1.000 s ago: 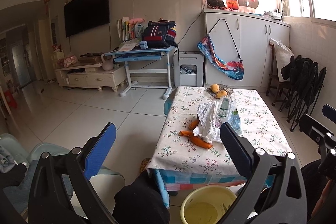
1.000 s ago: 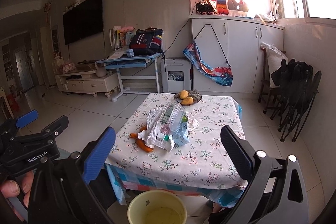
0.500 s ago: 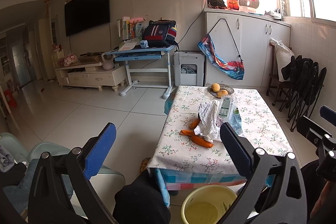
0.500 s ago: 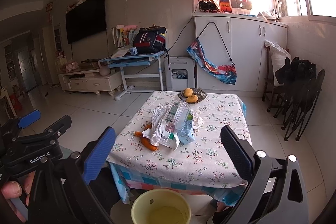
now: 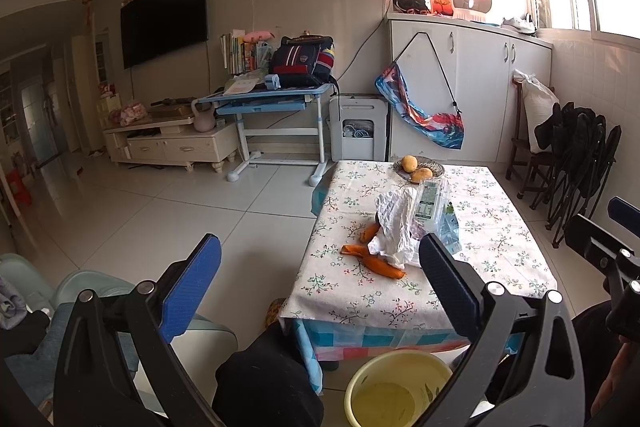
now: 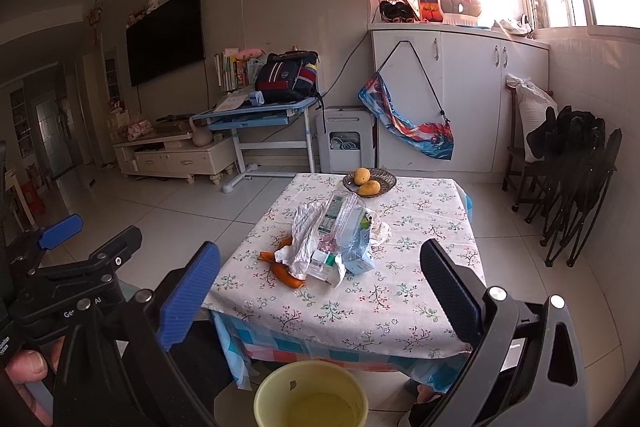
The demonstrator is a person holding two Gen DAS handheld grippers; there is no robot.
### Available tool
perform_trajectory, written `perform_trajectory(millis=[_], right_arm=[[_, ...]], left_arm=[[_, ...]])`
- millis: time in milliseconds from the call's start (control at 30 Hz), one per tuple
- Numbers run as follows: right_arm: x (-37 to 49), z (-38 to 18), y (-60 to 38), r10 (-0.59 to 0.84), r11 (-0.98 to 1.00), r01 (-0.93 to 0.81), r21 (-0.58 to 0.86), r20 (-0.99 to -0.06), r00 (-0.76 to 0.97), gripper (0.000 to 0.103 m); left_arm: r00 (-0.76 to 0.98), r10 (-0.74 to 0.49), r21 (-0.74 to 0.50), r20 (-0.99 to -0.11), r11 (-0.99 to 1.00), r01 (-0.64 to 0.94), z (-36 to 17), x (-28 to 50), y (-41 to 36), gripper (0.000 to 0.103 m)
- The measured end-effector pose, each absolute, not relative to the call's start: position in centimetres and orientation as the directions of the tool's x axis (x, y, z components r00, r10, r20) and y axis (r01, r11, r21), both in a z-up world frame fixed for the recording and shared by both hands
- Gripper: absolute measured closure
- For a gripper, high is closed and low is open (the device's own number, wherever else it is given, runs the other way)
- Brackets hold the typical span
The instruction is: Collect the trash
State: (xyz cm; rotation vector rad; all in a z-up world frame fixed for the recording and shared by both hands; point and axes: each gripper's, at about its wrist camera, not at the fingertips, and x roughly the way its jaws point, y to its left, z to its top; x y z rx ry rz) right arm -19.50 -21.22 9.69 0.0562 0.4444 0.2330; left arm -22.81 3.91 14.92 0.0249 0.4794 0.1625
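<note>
Both tools are wide open and hold nothing. The left tool and the right tool hang in the air in front of the table. The trash pile of wrappers and orange peels lies in the middle of the table. A yellow bucket stands on the floor below the table's near edge.

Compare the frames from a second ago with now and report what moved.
Almost nothing. The right gripper drifted slightly: its view of the floral-cloth table shifted a little. The left gripper barely moved. Both stayed open and empty. The heap of crumpled wrappers and orange peels, the dish of yellow fruit and the yellow plastic bucket lie unchanged.
</note>
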Motion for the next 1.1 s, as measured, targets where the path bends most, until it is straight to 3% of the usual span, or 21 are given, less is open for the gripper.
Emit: perform_trajectory(millis=[533, 1100], right_arm=[[-17.7, 8.5, -21.0, 0.241, 0.971, -0.212, 0.114, -0.449, 0.861, 0.007], [-11.0, 4.2, -20.9, 0.253, 0.968, -0.205, 0.148, -0.554, 0.794, 0.007]], left_arm=[[0.850, 0.155, 0.060, -0.504, 0.988, -0.144, 12.6, -20.8, 4.4, 0.007], [0.797, 0.122, 0.026, -0.591, 0.991, -0.132, 7.8, -16.2, 5.6, 0.007]])
